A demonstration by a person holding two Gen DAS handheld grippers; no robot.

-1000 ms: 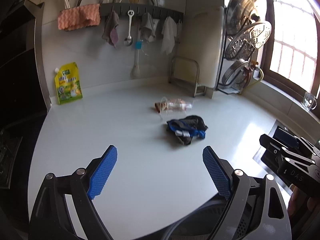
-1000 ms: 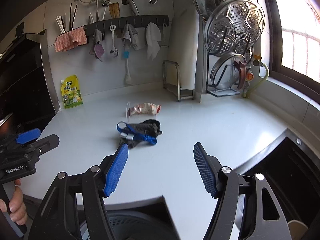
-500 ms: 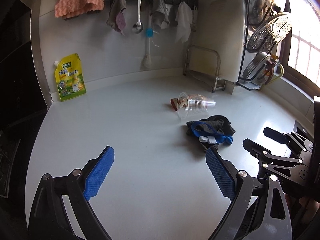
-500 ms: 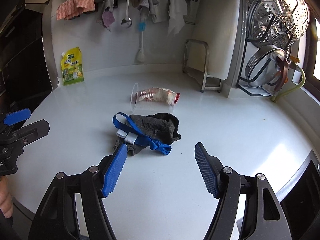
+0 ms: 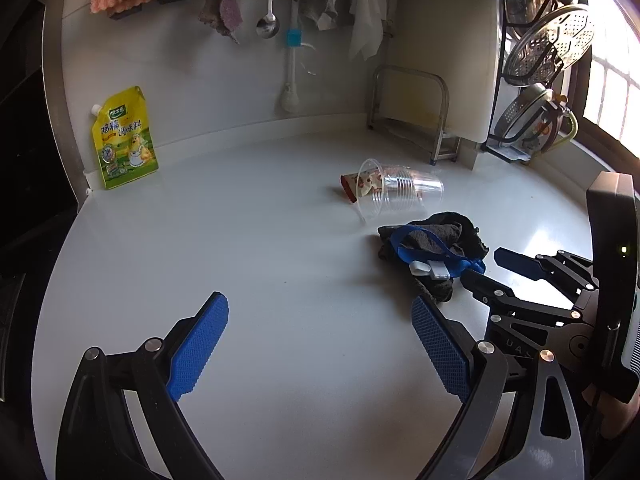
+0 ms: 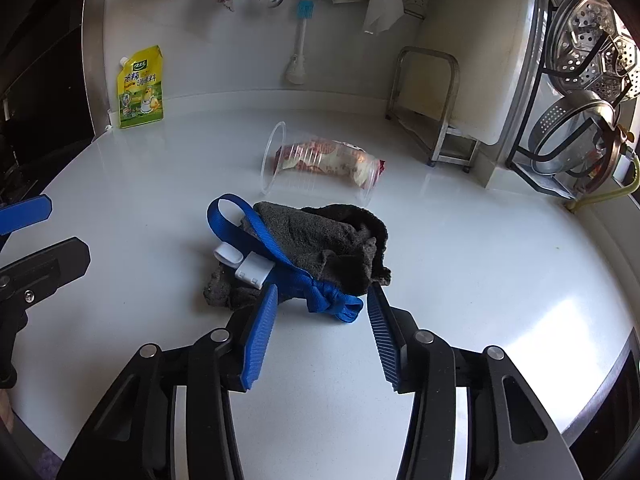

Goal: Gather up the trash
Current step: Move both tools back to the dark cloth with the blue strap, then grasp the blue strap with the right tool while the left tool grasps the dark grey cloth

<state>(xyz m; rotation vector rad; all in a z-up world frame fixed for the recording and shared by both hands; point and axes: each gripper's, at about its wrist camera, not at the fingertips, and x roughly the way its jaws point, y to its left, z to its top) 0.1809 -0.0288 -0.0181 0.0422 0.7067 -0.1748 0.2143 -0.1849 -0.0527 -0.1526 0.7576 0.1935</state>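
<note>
Trash sits mid-counter on the white countertop: a dark grey rag bunched up with a blue strap looped over it, the strap knotted at the near end and carrying a white clip. Just behind that, apart from the rag, a clear plastic cup lies on its side with a red and white snack wrapper stuffed inside, mouth facing left in the right wrist view. The right gripper is angled down right at the near edge of the bundle, and its jaws are closing, with the blue knot sitting between the pads but neither pad pressing on it yet as far as I can see. From the left wrist camera the same right gripper shows up on the right side, tips at the edge of the rag. The left gripper hangs over bare counter, jaws spread wide with nothing between them, the rag just past its right pad and the cup farther back. Along the back wall a yellow seasoning pouch leans upright at the left, and cloths, a ladle and a blue-headed brush hang from a rail. Cutting board stands in a metal rack at the right, with steamer racks beside it.
</note>
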